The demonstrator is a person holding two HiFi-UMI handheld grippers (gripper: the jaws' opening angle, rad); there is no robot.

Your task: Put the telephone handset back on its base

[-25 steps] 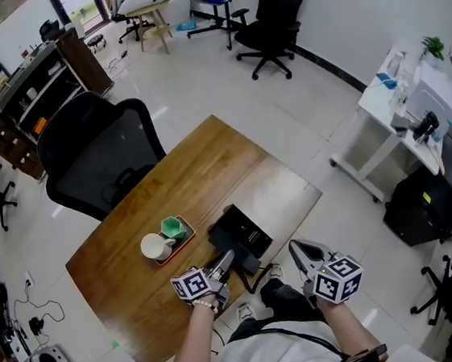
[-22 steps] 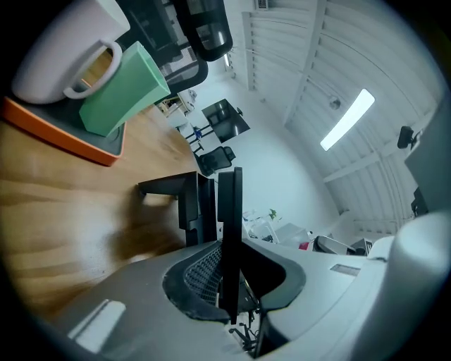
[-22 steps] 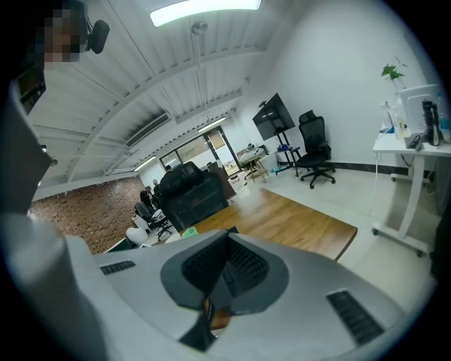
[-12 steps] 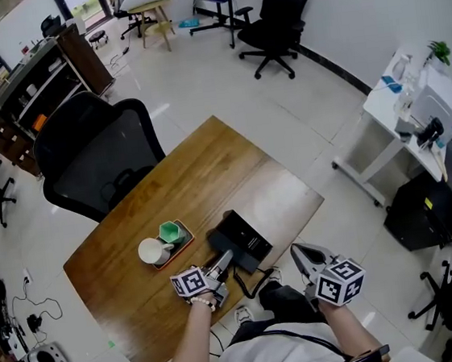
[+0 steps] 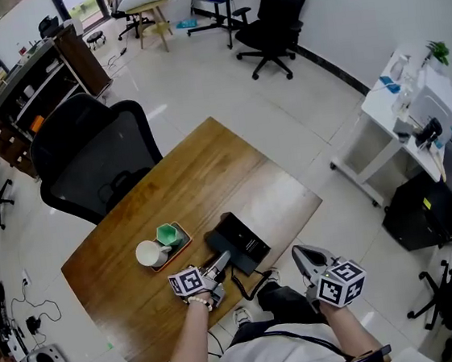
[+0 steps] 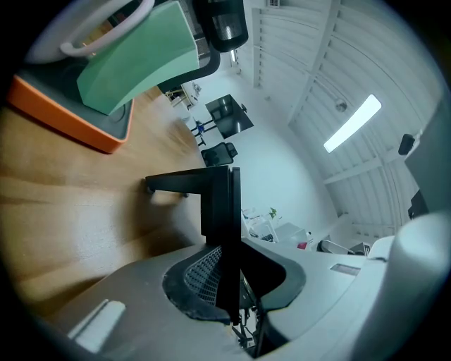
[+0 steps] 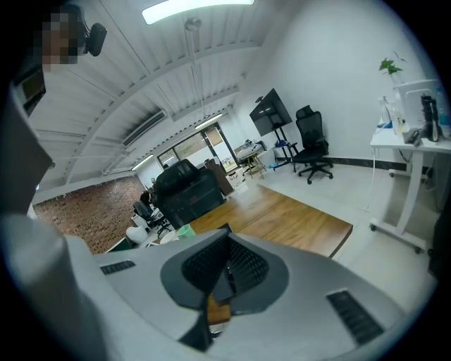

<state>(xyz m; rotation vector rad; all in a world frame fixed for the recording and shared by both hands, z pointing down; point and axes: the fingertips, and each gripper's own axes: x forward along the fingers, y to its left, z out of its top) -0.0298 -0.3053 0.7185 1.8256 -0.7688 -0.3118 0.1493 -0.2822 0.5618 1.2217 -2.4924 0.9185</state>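
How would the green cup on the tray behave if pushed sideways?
The green cup looks small and light, so it would probably slide. The raised rim of the orange tray might catch its base and tip it. The white cup stands close beside it and may get knocked.

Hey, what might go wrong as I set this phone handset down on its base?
The left gripper pinches the handset by a thin edge, so it might twist or slip. The cord dangles off the table edge and may snag, dragging the base. The tray sits close beside that gripper; a swing could knock it.
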